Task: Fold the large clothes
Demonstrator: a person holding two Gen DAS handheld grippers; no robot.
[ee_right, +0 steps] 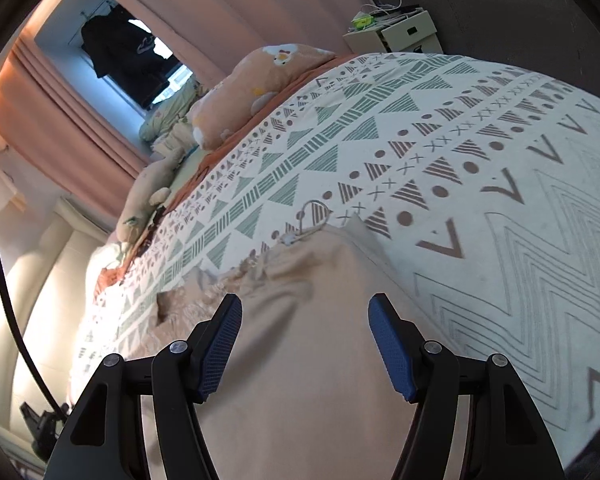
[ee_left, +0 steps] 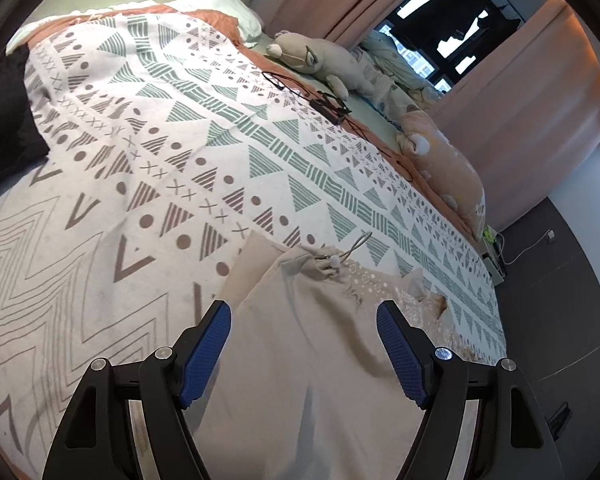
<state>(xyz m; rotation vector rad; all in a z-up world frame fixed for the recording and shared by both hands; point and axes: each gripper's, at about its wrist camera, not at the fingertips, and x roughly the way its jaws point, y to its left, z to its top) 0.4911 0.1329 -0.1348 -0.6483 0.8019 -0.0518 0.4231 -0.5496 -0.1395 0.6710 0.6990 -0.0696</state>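
A beige garment [ee_left: 308, 360] with a drawstring cord [ee_left: 350, 250] and a sequined patch lies on the patterned bedspread [ee_left: 160, 140]. My left gripper [ee_left: 304, 322] hovers over it, blue pads wide apart, nothing pinched between them. The right wrist view shows the same garment [ee_right: 312, 360], its cord [ee_right: 310, 220] curled at the far edge. My right gripper [ee_right: 305, 314] stands open above the cloth, and the fabric lies loose below the pads.
A plush toy [ee_left: 324, 60], black cables [ee_left: 324, 104] and an orange cushion [ee_left: 448, 164] line the bed's far side. Pink curtains [ee_left: 500, 120] and a window lie behind. A white box [ee_right: 396, 32] stands on dark floor past the bed's edge.
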